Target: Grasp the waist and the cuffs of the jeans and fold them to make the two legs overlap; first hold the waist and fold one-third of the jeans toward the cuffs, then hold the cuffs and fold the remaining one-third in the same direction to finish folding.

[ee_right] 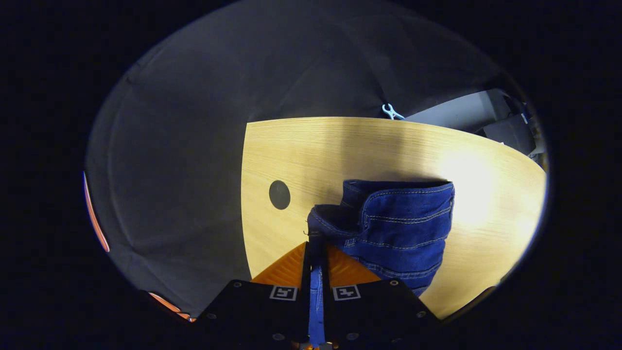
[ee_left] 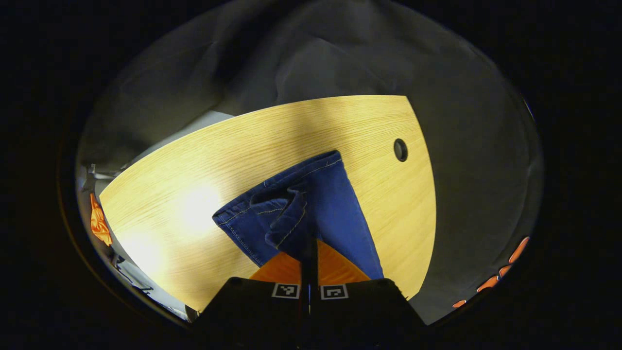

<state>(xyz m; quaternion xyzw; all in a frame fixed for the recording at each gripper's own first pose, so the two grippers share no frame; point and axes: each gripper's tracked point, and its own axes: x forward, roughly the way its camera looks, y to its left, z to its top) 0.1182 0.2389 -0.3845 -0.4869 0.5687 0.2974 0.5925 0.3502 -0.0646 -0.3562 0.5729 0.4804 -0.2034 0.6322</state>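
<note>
Blue jeans (ee_left: 311,209) lie on a light wooden table (ee_left: 204,160). In the left gripper view my left gripper (ee_left: 308,255) is shut on a bunched fold of denim at the cuff end; its orange fingers (ee_left: 282,270) pinch the cloth, and a leg runs away toward the far edge. In the right gripper view my right gripper (ee_right: 316,262) is shut on the jeans (ee_right: 398,228) at the waist end. Denim shows between its orange fingers (ee_right: 289,270), and the waistband with stitched seams stands folded up in front.
A round cable hole (ee_left: 400,149) sits in the table near its edge, and the right gripper view shows the cable hole (ee_right: 279,194) too. An orange cloth (ee_left: 99,226) hangs beyond the table's left end. A pale clip (ee_right: 391,113) hangs on the booth wall behind the table.
</note>
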